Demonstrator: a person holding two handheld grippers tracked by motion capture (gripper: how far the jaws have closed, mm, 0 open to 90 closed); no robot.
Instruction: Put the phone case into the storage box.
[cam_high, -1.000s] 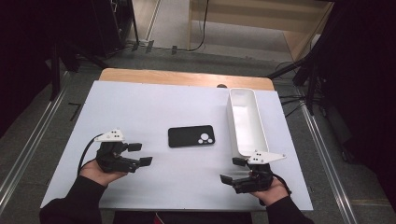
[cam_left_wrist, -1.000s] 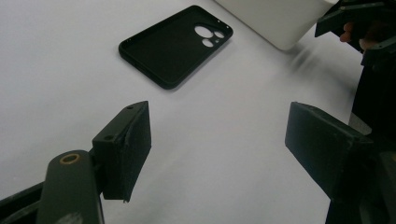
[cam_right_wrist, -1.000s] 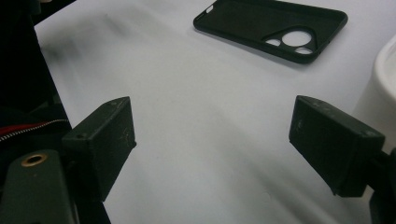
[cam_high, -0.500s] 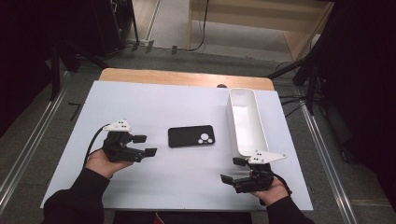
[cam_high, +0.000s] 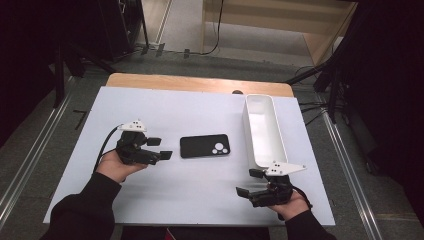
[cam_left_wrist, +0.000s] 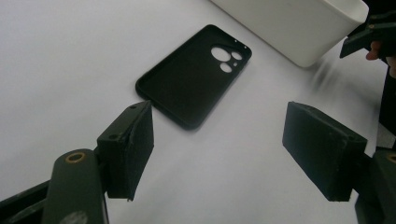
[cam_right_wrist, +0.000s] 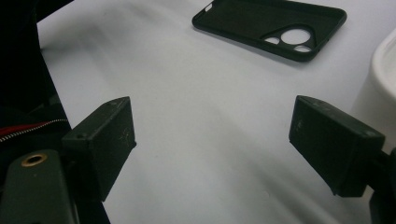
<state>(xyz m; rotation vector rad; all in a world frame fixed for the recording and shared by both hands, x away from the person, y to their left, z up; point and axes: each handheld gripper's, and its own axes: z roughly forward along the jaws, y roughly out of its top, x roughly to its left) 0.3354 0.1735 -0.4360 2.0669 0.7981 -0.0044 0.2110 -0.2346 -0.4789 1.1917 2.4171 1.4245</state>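
A black phone case (cam_high: 205, 146) lies flat, hollow side up, in the middle of the white table (cam_high: 200, 115). My left gripper (cam_high: 160, 148) stands open just left of it, jaws pointing at its short end with nothing between them. The left gripper view has the case (cam_left_wrist: 196, 72) a little ahead of the jaws. My right gripper (cam_high: 250, 183) rests open near the front edge, below the white bin (cam_high: 263, 131), its jaws pointing left. From the right gripper view the case (cam_right_wrist: 273, 25) lies farther off, at the top.
The long white bin (cam_left_wrist: 299, 23) stands lengthwise at the table's right side. A wooden strip (cam_high: 200, 84) borders the far edge. Cables and stands crowd the floor beyond. Bare table surface spreads left of and in front of the case.
My left gripper has moved right and slightly away from the front edge, closing in on the case's left end. The right gripper has stayed still.
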